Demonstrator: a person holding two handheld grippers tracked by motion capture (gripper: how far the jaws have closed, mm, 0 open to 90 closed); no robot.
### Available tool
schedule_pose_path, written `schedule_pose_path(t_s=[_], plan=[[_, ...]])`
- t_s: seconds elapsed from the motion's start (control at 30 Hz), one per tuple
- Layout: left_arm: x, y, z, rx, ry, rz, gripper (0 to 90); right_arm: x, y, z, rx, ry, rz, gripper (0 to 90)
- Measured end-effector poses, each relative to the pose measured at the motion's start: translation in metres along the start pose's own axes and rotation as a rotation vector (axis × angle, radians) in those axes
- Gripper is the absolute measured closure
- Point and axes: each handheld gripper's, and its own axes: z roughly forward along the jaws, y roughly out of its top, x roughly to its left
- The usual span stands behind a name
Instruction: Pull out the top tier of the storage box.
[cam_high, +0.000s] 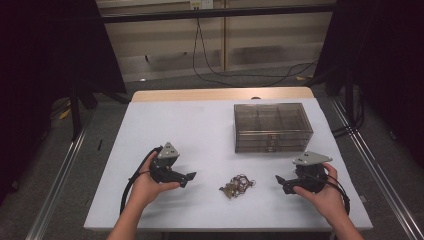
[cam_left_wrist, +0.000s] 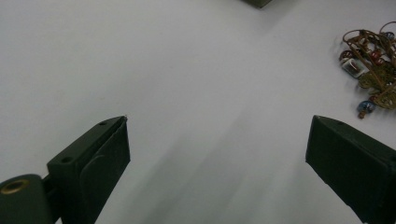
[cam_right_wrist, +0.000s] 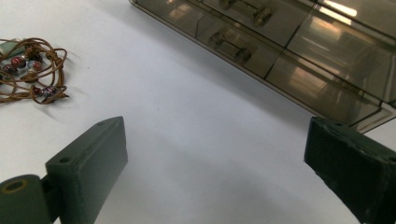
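Note:
A small tangle of brown cord jewellery with coloured beads (cam_high: 236, 185) lies on the white table between my two grippers. My left gripper (cam_high: 190, 177) rests low at the front left, pointing right toward the tangle, jaws wide open and empty. In the left gripper view the jewellery (cam_left_wrist: 371, 70) sits at the upper right, beyond the open gripper (cam_left_wrist: 217, 154). My right gripper (cam_high: 278, 180) rests at the front right, pointing left, also open with nothing in it. In the right gripper view the jewellery (cam_right_wrist: 30, 69) lies at the far left, off the open gripper (cam_right_wrist: 212, 154).
A smoky transparent drawer box (cam_high: 271, 127) with small handles stands on the table behind the jewellery; its drawer fronts (cam_right_wrist: 261, 42) show shut. The white table cover (cam_high: 200, 130) stretches bare to the left. Floor, cables and dark curtains surround the table.

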Motion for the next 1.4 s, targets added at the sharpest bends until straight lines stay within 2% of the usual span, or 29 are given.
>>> schedule_pose_path(t_s=[0.07, 0.2, 0.27, 0.4, 0.47, 0.73, 0.83, 1.03, 1.07, 1.17, 1.27, 1.33, 1.4], plan=[[0.001, 0.000, 0.000, -0.005, 0.001, -0.002, 6.4, 0.000, 0.001, 0.000, -0.004, -0.001, -0.008, 5.5], [-0.001, -0.002, -0.002, 0.023, 0.023, 0.017, 6.4, 0.001, 0.006, 0.000, -0.014, -0.009, -0.013, 5.5], [0.000, -0.004, -0.004, 0.021, 0.034, 0.026, 6.4, 0.003, 0.009, 0.001, -0.008, -0.025, -0.048, 5.6], [0.000, -0.005, -0.006, 0.035, 0.042, 0.027, 6.4, 0.006, 0.012, 0.001, -0.005, -0.025, -0.076, 5.9], [0.001, -0.006, -0.006, 0.040, 0.050, 0.028, 6.4, 0.007, 0.013, 0.002, 0.003, -0.044, -0.120, 6.0], [0.002, -0.007, -0.010, 0.028, 0.065, 0.023, 6.6, 0.008, 0.016, 0.001, 0.008, -0.107, -0.149, 6.2], [0.003, -0.007, -0.009, 0.025, 0.061, 0.026, 6.7, 0.009, 0.017, 0.000, 0.020, -0.151, -0.192, 6.5], [0.002, -0.007, -0.008, 0.027, 0.060, 0.024, 6.7, 0.010, 0.017, 0.000, 0.030, -0.191, -0.219, 7.2], [0.002, -0.007, -0.008, 0.027, 0.060, 0.024, 6.7, 0.010, 0.017, 0.000, 0.035, -0.216, -0.236, 7.3], [0.002, -0.007, -0.008, 0.032, 0.068, 0.026, 6.7, 0.010, 0.018, -0.001, 0.034, -0.244, -0.252, 7.7], [0.003, -0.007, -0.008, 0.033, 0.072, 0.032, 6.7, 0.011, 0.018, -0.001, 0.038, -0.259, -0.260, 7.8], [0.002, -0.007, -0.008, 0.033, 0.068, 0.029, 6.7, 0.011, 0.019, -0.001, 0.038, -0.273, -0.285, 8.2], [0.001, -0.008, -0.008, 0.031, 0.071, 0.020, 6.8, 0.012, 0.020, 0.000, 0.038, -0.271, -0.282, 8.8]])
